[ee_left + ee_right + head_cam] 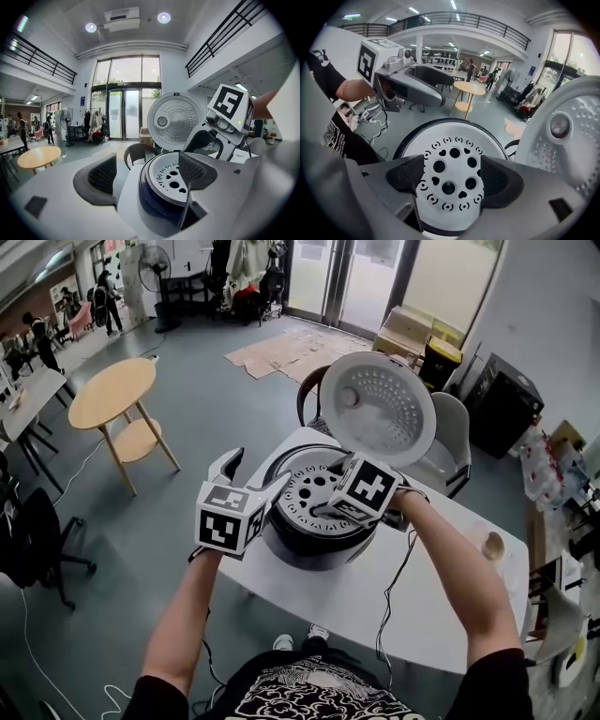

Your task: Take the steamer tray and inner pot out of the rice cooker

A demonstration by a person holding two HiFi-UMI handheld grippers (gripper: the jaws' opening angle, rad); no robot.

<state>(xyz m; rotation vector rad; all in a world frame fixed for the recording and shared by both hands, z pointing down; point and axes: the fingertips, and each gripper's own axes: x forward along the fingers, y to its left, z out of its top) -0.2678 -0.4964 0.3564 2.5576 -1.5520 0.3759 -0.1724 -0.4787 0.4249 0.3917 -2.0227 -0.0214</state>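
Observation:
The rice cooker [309, 545] stands on the white table [375, 606] with its lid [380, 409] swung up. The white perforated steamer tray [314, 493] sits in its mouth. It covers the inner pot, of which only a dark rim [401, 140] shows. My right gripper [325, 512] is open just over the tray, its fingers [405, 173] either side of the tray's [450, 173] middle holes. Whether they touch it I cannot tell. My left gripper [251, 476] is open at the cooker's left side, with its right finger [194, 171] over the near rim and nothing held.
A grey chair [450, 442] stands behind the table and a dark one [136, 154] beside the lid. A round wooden table [112, 395] is on the floor at left, with cardboard sheets [291, 348] beyond. A small cup [494, 545] and a cable [398, 577] lie on the table's right part.

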